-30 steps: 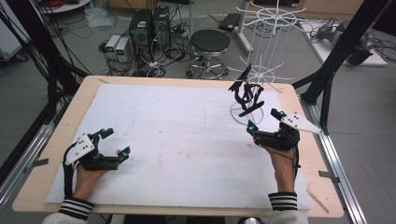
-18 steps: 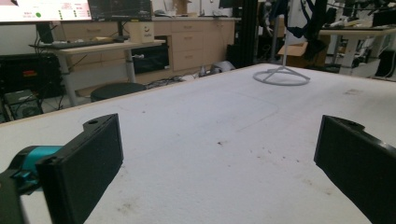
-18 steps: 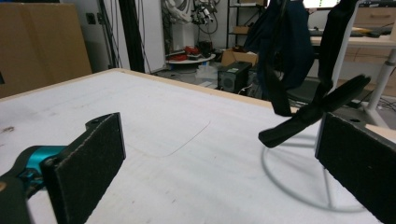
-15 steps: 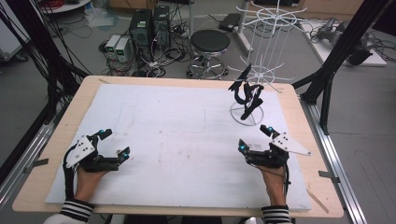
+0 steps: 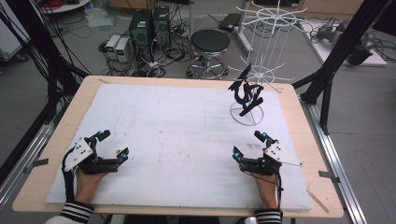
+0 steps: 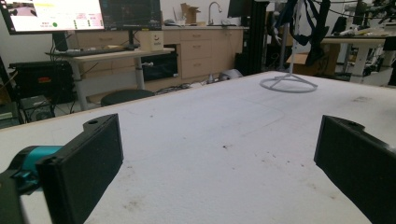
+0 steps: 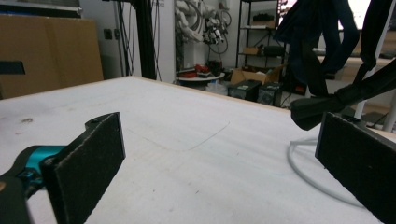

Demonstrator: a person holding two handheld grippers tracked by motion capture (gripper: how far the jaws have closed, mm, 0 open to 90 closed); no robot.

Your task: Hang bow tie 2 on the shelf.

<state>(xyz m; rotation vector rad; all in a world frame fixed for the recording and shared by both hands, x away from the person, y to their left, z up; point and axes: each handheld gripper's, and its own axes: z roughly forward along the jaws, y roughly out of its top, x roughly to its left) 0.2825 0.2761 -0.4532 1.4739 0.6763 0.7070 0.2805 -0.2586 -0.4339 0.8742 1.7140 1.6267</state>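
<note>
The left gripper and right gripper are rested on the white tabletop at 7 and 5 o'clock, jaws spread wide and nothing held; black straps are hung on the white wire rack at 1 o'clock, well apart from both.
</note>
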